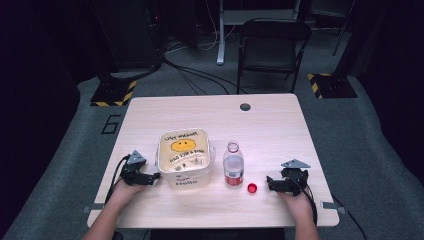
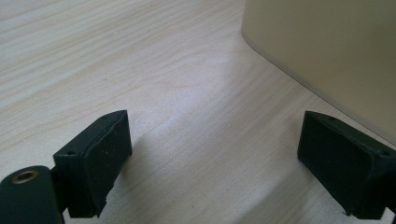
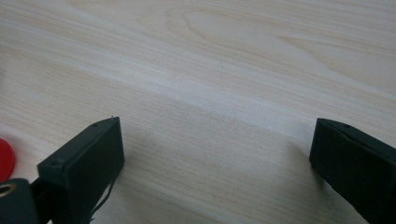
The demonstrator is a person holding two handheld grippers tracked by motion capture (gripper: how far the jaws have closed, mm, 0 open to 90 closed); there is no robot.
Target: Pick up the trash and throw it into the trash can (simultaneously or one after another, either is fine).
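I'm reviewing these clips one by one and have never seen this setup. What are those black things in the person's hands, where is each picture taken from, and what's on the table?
A person holds a handheld two-jaw clamp in each hand: the left gripper and the right gripper. One picture looks down from above the table; the other two come from cameras riding on each gripper, looking along its black jaws. On the table stand a cream tub with a smiley lid, an uncapped water bottle and its red cap. Both grippers are open and hold nothing; the left one rests beside the tub.

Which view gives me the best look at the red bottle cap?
The high view: the whole red cap lies on the table beside the bottle. The right gripper view catches a red sliver at its left edge.
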